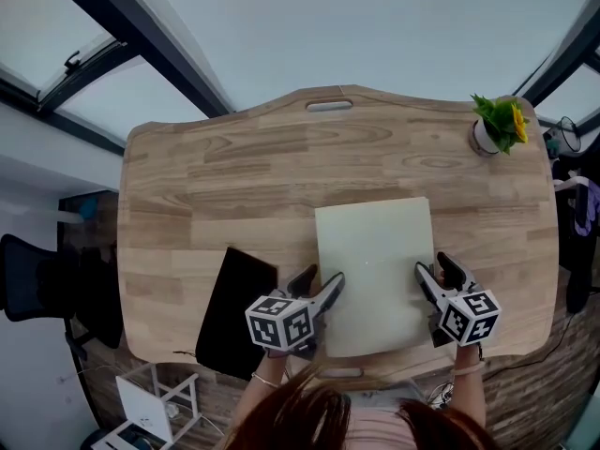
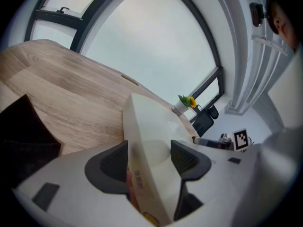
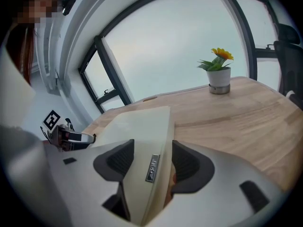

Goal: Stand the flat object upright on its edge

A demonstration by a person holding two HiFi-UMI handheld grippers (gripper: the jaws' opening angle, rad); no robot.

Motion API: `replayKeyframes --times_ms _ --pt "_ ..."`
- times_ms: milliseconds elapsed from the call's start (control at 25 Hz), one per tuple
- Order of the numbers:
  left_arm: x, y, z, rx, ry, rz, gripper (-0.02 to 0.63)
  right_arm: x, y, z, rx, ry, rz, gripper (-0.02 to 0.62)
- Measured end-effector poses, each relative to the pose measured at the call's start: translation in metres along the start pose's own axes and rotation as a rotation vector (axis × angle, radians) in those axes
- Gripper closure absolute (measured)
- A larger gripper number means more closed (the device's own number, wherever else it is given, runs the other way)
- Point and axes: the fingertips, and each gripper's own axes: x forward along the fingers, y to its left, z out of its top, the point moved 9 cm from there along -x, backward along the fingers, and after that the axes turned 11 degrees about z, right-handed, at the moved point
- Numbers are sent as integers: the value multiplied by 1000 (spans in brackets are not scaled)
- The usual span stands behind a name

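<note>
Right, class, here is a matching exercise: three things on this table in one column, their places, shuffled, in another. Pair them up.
Things:
1 flower pot
2 black mat
3 cream board

Places:
A lying flat at the near middle of the table
B far right corner
C near left side

Pairs: 1-B, 2-C, 3-A

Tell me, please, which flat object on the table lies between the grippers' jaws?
The cream flat object, right of the black one: the left gripper and right gripper straddle its side edges.
</note>
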Motion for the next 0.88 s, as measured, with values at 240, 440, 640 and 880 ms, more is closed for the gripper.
replayKeyframes --times_ms 240,440,640,880 --pt "7 10 -4 -98 35 -37 324 7 -8 -1 71 27 43 333" --pt "13 13 -6 -142 94 -71 323 9 -15 -3 139 52 95 330" --pt "16 12 -4 -131 126 -67 324 12 -21 -4 182 73 149 330" --pt "17 9 -4 -178 134 -55 324 17 -30 -6 283 101 238 329"
